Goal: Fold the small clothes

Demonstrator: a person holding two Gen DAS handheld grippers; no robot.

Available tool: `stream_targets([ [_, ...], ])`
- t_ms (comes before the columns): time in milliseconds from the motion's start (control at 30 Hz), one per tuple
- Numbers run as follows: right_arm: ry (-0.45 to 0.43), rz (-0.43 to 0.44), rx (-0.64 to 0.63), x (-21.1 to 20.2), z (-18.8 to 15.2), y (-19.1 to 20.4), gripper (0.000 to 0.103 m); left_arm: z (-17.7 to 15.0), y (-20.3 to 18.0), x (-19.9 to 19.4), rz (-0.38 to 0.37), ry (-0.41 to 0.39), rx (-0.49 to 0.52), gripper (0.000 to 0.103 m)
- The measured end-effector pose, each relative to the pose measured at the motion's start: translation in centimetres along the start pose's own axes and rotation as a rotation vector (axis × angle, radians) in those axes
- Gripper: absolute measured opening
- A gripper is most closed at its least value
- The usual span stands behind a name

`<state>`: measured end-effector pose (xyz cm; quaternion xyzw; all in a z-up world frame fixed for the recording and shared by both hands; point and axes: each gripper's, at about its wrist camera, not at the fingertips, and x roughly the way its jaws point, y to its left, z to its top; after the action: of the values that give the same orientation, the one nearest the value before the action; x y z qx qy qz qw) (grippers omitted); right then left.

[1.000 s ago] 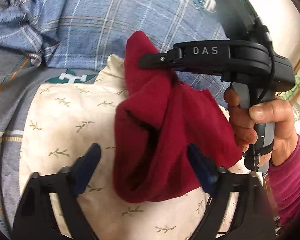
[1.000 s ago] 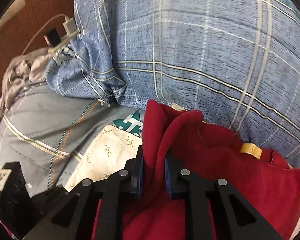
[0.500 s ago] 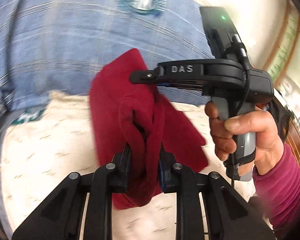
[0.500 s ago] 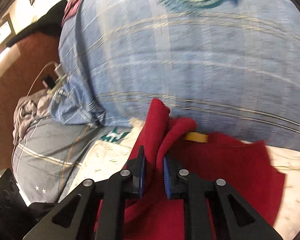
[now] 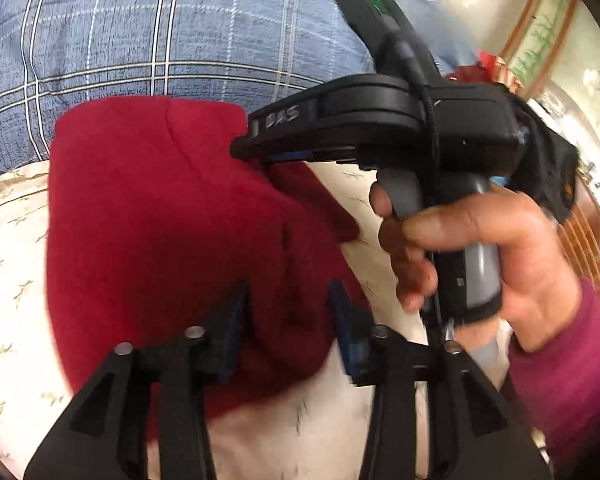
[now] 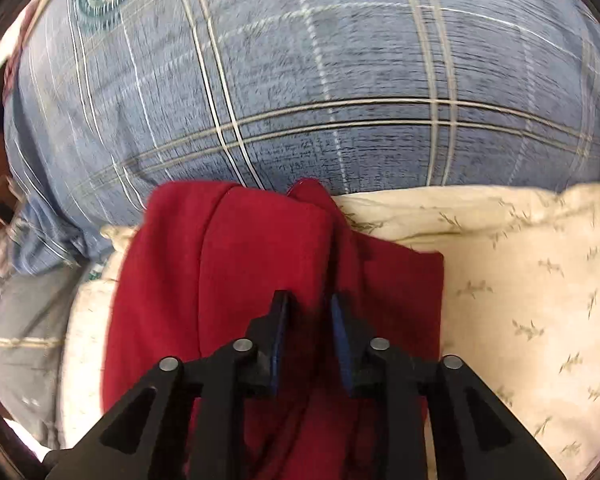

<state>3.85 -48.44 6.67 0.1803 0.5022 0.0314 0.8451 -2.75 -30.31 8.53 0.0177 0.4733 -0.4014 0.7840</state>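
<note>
A small dark red garment (image 5: 160, 216) lies folded over on a cream leaf-print cloth (image 5: 12, 264). My left gripper (image 5: 288, 316) is partly open, its jaws either side of the garment's near fold, no longer pinching it. My right gripper (image 5: 252, 148) comes in from the right, held by a hand, its tips at the garment's far right corner. In the right wrist view the right gripper (image 6: 308, 312) has its jaws slightly apart with a ridge of the red garment (image 6: 236, 264) between them; whether it still pinches is unclear.
A big blue plaid duvet (image 6: 340, 80) rises directly behind the garment. The cream cloth (image 6: 540, 280) extends right. Grey striped bedding (image 6: 20, 320) lies at the left. A wall with framed pictures (image 5: 548, 40) is at the far right.
Both grippers carried the garment's raised part over and laid it down flatter. My left gripper, shut on the fold half a second ago, has opened. The right jaws have parted slightly.
</note>
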Motion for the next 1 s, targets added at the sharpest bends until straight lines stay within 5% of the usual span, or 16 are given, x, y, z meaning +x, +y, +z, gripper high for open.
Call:
stream_targets([
  [33,-0.002,0.041,0.026,-0.7,-0.3,-0.3,0.054,-0.3,0.1,-1.2,-0.01,-0.006,-0.003,0.061],
  [100,-0.008,0.132,0.086,-2.3,-1.2,-0.9,0.074,-1.3,1.0,-4.7,0.01,-0.07,-0.007,0.063],
  [267,0.034,0.226,0.094,-3.1,-4.2,0.1,0.08,-3.3,3.6,-8.5,0.219,-0.141,0.013,0.064],
  [400,0.084,0.207,0.061,-0.7,-4.9,2.0,0.076,-4.1,5.7,-8.0,0.202,-0.09,-0.068,0.064],
  [467,0.057,0.138,0.049,-0.2,-5.1,2.6,0.038,-4.6,5.3,-8.1,0.208,-0.089,-0.073,0.064],
  [533,0.023,0.136,0.032,-1.2,-4.7,3.2,0.019,-4.1,4.8,-8.3,0.22,-0.081,-0.069,0.064],
  [667,-0.099,0.054,-0.106,-5.7,-4.9,4.0,0.018,-3.5,4.0,-8.3,0.219,-0.108,-0.063,0.064],
  [767,-0.092,-0.01,-0.098,-5.1,-4.7,2.3,0.018,-2.5,3.9,-6.4,0.227,-0.101,-0.079,0.064],
  [833,-0.02,0.022,-0.085,-3.1,-4.7,1.3,0.031,-2.0,4.0,-4.9,0.231,-0.078,-0.083,0.064],
  [900,0.023,0.051,-0.026,-2.4,-4.7,0.1,0.033,-1.9,3.9,-3.9,0.256,-0.048,-0.083,0.064],
  [1000,-0.076,0.035,0.024,-5.1,-4.2,-1.1,0.047,-2.1,3.9,-3.6,0.285,-0.057,-0.061,0.064],
])
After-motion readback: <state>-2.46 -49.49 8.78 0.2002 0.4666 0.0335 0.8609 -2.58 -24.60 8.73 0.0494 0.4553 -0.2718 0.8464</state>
